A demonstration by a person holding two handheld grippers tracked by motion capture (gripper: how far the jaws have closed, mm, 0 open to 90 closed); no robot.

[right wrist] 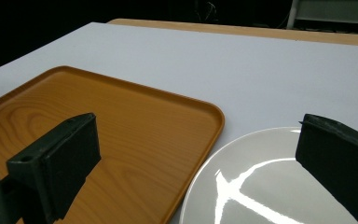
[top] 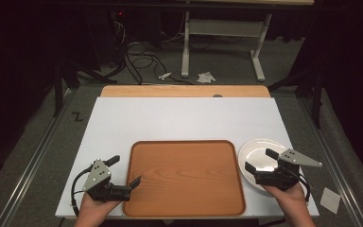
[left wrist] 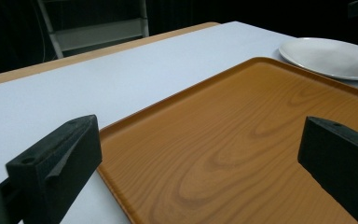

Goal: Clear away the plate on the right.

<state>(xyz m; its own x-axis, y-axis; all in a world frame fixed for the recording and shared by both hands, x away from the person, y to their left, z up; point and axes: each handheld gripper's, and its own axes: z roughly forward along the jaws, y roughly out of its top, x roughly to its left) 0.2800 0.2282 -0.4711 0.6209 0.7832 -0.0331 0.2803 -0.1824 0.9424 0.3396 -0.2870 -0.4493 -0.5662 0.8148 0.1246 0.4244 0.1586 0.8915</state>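
White plate [top: 260, 156] lies under right claw [top: 259, 160].

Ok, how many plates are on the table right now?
1: a white plate at the right edge of the wooden tray, under the open right gripper. The tray itself holds nothing.

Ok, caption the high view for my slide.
Two open grippers, left and right, flank a bare wooden tray; the right hovers over a white plate.

The worktop [top: 179, 118] is white, with a wooden strip along its far edge. A wooden tray [top: 184, 177] lies on it, with a white plate [top: 260, 158] just beside.
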